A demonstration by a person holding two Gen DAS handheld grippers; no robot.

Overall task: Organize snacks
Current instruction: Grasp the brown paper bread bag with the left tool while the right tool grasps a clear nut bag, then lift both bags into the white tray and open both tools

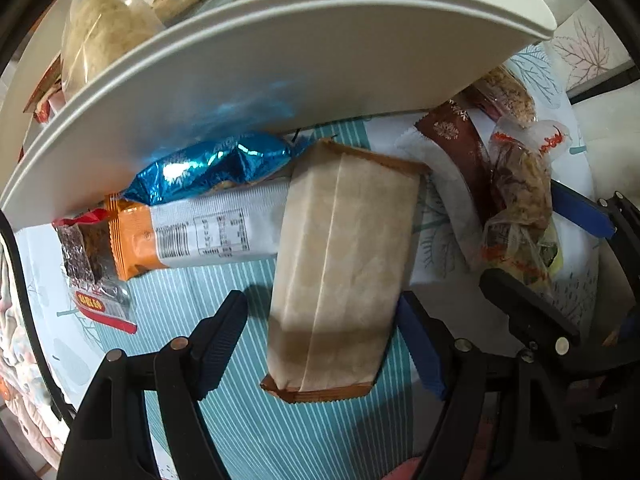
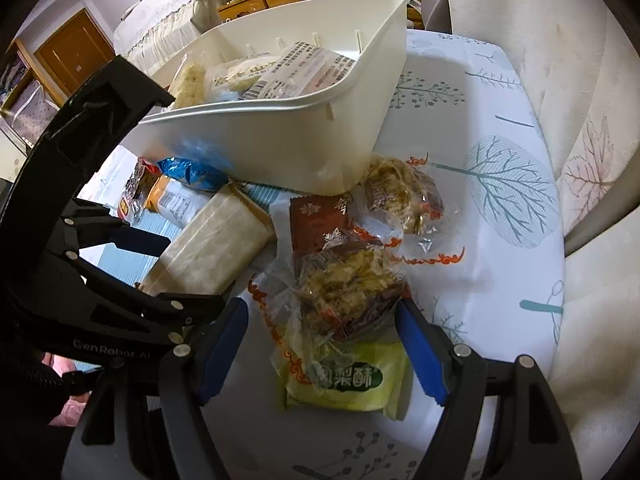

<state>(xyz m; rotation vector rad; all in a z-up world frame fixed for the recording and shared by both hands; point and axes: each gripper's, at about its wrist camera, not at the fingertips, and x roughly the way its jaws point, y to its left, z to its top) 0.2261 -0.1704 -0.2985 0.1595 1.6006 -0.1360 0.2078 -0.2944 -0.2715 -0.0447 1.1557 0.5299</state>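
A white bin (image 1: 280, 68) (image 2: 304, 128) holds several snack packs and stands behind loose snacks on the table. My left gripper (image 1: 320, 344) is open, its fingers on either side of a long beige packet (image 1: 340, 256) (image 2: 216, 248). My right gripper (image 2: 320, 340) is open, its fingers on either side of a clear bag of crispy snack (image 2: 340, 292) (image 1: 520, 192) that lies on a green-labelled packet (image 2: 348, 380). A brown packet (image 2: 320, 216) (image 1: 456, 140) and a second clear crispy bag (image 2: 404, 196) lie beyond.
A blue foil pack (image 1: 216, 164) (image 2: 192, 172), an orange-and-white packet (image 1: 192, 236) and a small red-and-silver pack (image 1: 92, 268) lie left of the beige packet. The tablecloth (image 2: 500, 184) has a tree print. Cushioned seating (image 2: 592, 128) borders the table on the right.
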